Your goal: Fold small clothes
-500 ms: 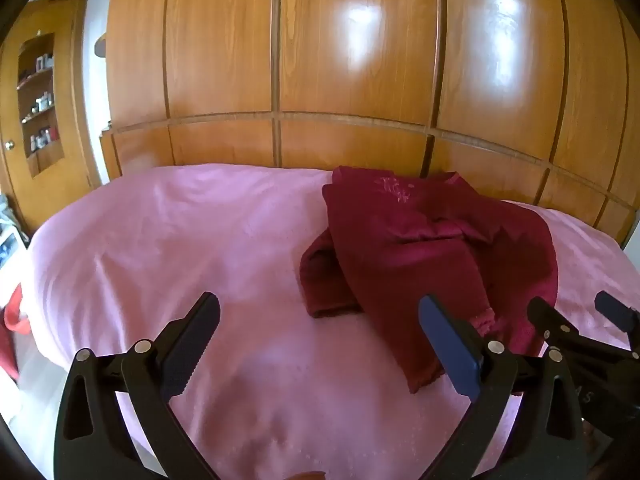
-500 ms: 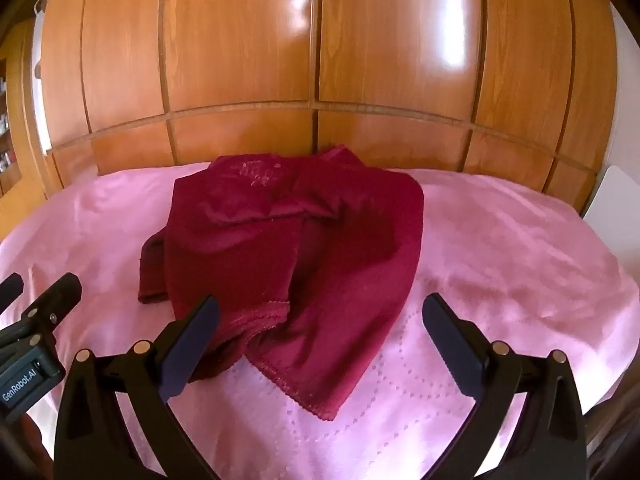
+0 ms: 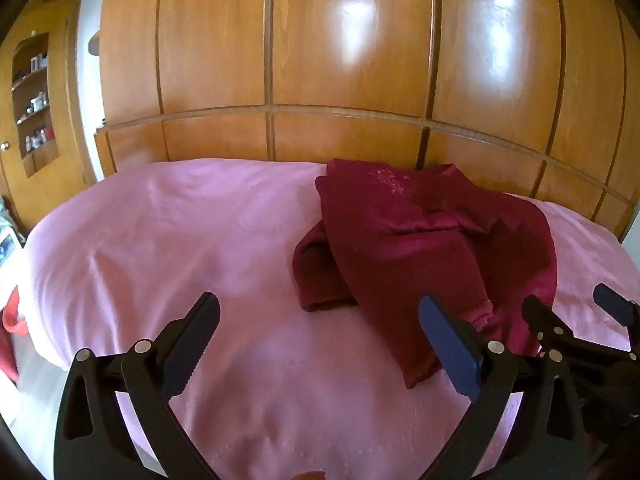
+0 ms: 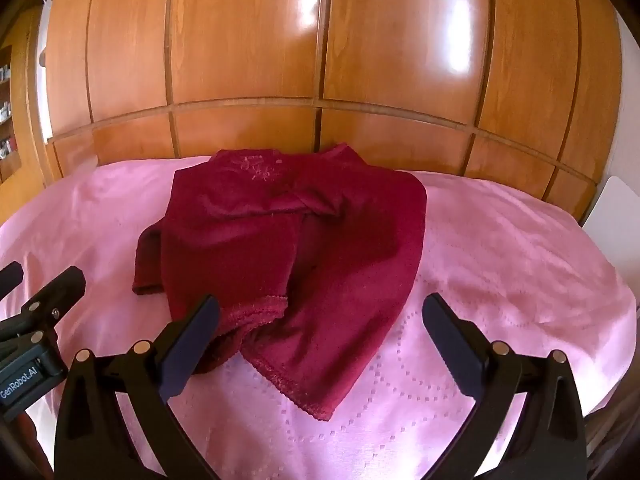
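Nothing moved since earlier, crumpled maroon garment (image 4: 288,240) ahead of both jaws, all spread wide, empty

The left claw (image 3: 320,340) hangs above the near part of the bed, tilted downward, its two black fingers (image 3: 192,340) spread wide with nothing between them. The right claw (image 4: 320,340) hangs just beside it on the right, also tilted downward, its fingers (image 4: 452,340) equally far apart and gripping nothing. Each claw shows at the edge of the other's view: the right one at the lower right of the left wrist view, the left one at the lower left of the right wrist view.
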Tool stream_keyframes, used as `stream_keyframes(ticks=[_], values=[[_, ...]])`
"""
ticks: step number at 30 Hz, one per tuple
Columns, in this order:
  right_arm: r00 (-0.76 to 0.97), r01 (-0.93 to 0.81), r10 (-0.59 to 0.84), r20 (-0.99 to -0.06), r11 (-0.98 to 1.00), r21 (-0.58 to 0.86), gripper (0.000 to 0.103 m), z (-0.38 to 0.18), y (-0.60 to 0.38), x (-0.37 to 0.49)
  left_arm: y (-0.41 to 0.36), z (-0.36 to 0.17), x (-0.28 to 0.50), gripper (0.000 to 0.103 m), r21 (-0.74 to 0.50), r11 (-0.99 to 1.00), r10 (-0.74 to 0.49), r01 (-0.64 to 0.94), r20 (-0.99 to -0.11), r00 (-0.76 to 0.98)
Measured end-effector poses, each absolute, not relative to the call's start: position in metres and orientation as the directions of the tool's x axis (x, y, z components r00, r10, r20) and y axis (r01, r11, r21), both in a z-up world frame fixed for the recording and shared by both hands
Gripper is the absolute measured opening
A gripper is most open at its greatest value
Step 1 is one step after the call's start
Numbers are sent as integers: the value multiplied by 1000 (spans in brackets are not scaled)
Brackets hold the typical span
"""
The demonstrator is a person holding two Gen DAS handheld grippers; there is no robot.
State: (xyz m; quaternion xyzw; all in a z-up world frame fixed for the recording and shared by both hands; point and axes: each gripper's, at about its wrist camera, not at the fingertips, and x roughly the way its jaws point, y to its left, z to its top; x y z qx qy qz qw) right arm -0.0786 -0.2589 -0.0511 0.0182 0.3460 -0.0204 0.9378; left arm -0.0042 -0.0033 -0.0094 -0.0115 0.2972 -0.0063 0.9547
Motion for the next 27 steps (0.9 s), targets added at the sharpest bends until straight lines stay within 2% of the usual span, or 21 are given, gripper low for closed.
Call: stream_keyframes(ticks=[19,27], values=[[740,45,-26,-673,999,11,101,-61,-256,-73,-9,-14,-2,99,-17,1000,-23,16,-580,814],[731,52,-18,-682,998,29,101,-64,-260,-74,-9,-14,-5,99,4,1000,12,-12,-565,825]])
